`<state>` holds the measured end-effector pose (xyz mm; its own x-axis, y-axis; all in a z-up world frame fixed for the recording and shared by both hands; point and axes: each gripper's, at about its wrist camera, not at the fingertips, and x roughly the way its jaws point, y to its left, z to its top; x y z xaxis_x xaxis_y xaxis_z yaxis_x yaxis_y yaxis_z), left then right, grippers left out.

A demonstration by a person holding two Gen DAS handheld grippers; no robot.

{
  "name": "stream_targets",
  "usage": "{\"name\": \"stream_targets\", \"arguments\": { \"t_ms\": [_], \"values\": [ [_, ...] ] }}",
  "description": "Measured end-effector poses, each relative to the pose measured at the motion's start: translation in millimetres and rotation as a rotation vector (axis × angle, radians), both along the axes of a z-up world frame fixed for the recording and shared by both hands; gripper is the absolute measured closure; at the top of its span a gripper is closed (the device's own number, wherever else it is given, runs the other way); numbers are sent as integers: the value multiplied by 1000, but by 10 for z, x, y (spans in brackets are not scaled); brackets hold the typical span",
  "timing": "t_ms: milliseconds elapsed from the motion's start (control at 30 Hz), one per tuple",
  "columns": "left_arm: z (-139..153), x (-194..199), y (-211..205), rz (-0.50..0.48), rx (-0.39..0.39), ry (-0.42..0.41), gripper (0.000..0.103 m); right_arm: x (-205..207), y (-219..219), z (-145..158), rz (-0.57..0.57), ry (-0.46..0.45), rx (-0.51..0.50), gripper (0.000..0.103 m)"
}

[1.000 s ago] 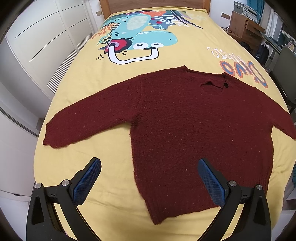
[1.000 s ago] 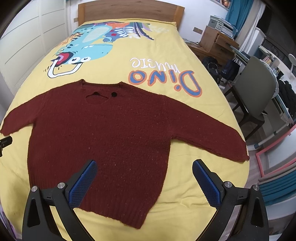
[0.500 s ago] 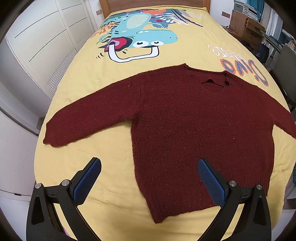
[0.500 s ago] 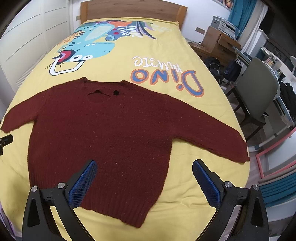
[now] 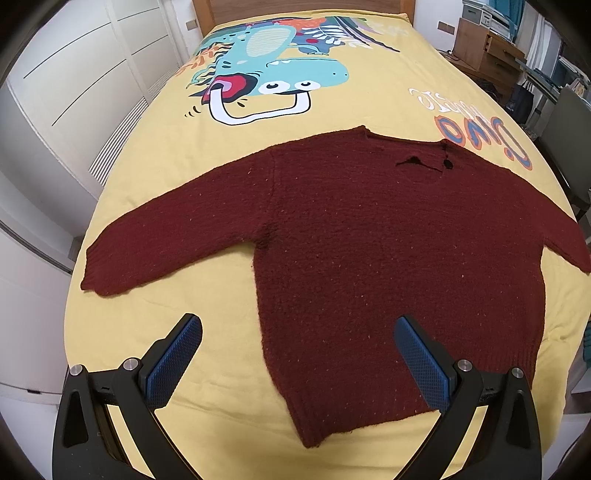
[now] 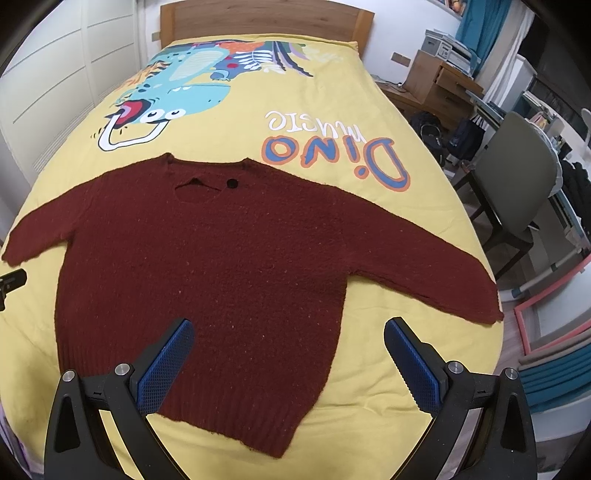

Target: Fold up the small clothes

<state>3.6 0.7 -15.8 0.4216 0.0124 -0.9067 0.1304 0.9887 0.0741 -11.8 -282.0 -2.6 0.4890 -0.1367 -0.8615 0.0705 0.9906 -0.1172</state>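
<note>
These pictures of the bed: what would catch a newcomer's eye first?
A dark red knitted sweater lies flat, sleeves spread wide, across the near part of a bright yellow bedspread. Beyond it, a big turquoise cartoon dinosaur print stretches toward the wooden headboard. In front, the open left gripper and right gripper show blue pads, holding nothing.

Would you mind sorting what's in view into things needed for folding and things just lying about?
For the job: maroon sweater; left gripper; right gripper; yellow bedspread.
Lying about: grey chair; wooden drawer unit; dark bags.
</note>
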Motion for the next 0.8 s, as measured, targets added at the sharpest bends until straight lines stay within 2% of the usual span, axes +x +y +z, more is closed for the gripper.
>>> {"name": "stream_targets", "arguments": {
  "t_ms": [200,333,433,600,733,800],
  "values": [
    [-43,207,-84,-51,-20,-14,1,109,-316,-241,-46,-28,21,1],
    [-157,426,-130,-59,3,10,1,229,-865,-431,-139,-55,100,1],
    [-259,576,-157,-57,16,22,1,331,-1473,-656,-266,-66,152,1],
    [-456,765,-219,-51,12,67,1,412,-2390,-1049,-485,-34,120,1],
    [-662,872,-273,-59,43,125,1,327,-3080,-1378,-687,4,180,1],
    [-746,910,-265,-52,13,155,1,271,-3332,-1511,-777,21,199,1]
  ]
}}
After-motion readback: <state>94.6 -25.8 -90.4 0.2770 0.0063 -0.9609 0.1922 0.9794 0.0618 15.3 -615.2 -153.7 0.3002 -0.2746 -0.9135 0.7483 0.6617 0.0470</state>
